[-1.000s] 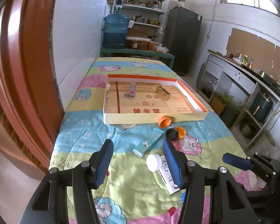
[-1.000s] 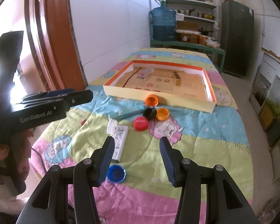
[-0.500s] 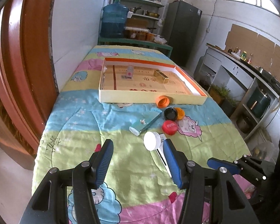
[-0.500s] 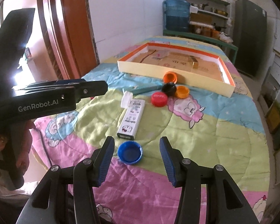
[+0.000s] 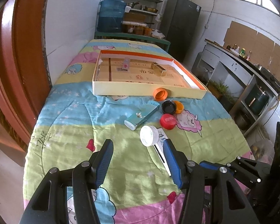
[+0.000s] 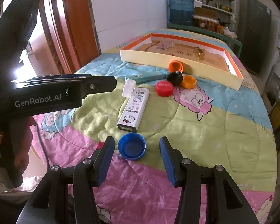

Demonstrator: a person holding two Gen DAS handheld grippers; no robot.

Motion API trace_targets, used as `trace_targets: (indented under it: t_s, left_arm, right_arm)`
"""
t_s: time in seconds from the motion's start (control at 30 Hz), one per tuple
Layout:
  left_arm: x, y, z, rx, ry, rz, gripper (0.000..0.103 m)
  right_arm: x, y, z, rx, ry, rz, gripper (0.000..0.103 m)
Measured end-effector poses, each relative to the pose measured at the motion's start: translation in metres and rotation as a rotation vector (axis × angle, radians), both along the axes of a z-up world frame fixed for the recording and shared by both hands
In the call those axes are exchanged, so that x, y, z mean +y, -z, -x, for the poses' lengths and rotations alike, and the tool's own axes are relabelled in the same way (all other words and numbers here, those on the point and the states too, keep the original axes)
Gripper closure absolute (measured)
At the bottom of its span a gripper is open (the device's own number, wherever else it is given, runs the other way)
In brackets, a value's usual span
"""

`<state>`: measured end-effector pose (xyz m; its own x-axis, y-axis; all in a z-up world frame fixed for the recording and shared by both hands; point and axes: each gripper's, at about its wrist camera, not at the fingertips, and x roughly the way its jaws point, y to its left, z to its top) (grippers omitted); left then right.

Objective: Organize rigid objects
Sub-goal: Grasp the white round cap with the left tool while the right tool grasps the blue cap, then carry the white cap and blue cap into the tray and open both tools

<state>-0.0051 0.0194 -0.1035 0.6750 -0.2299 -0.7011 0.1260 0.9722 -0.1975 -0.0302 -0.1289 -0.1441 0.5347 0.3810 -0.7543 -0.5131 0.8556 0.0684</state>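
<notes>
Both grippers had dropped closer to the quilt. Right gripper [image 6: 136,158] was closing around the blue bottle cap [image 6: 131,146] at lower centre, not gripping yet; left gripper [image 5: 138,160] hung wide, empty.

A: How do the left tongs [image 5: 138,160] stand?
B: Angled downward, blue pads spread wide, nothing between them. In the right wrist view their black body reaches in from nine o'clock, side on.

A: And the right tongs [image 6: 137,157]?
B: Also pitched down, jaws closing, pads touching nothing.

A: Any of the person visible?
B: A hand [image 6: 18,145] at eight o'clock in the right wrist view, wrapped around the left handle.
</notes>
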Motion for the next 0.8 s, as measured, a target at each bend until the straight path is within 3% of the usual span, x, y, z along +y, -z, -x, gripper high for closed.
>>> trace_targets:
  t_s: [0.07, 0.1, 0.23, 0.3, 0.5, 0.7, 0.8]
  left_arm:
    - [-0.002, 0.002, -0.001, 0.004, 0.003, 0.002, 0.047]
    - [-0.003, 0.002, -0.002, 0.006, 0.005, 0.004, 0.047]
    - [-0.007, 0.005, -0.008, 0.011, 0.012, 0.018, 0.048]
    - [-0.01, 0.007, -0.012, 0.017, 0.014, 0.018, 0.057]
    - [-0.02, 0.018, -0.029, 0.057, 0.013, 0.008, 0.069]
    - [-0.023, 0.023, -0.038, 0.069, 0.01, 0.02, 0.07]
    - [-0.021, 0.024, -0.039, 0.063, 0.011, 0.037, 0.082]
  right_arm:
    - [0.001, 0.002, 0.001, -0.007, -0.001, 0.02, 0.071]
    - [0.002, 0.002, 0.001, -0.015, -0.001, 0.031, 0.073]
    - [0.001, 0.003, 0.002, -0.02, -0.004, 0.035, 0.073]
    - [0.002, 0.003, 0.003, -0.021, -0.006, 0.035, 0.073]
    - [0.0, 0.002, 0.004, -0.023, -0.006, 0.034, 0.072]
    - [0.0, 0.003, 0.004, -0.025, -0.008, 0.035, 0.072]
    - [0.001, 0.003, 0.004, -0.026, -0.008, 0.033, 0.072]
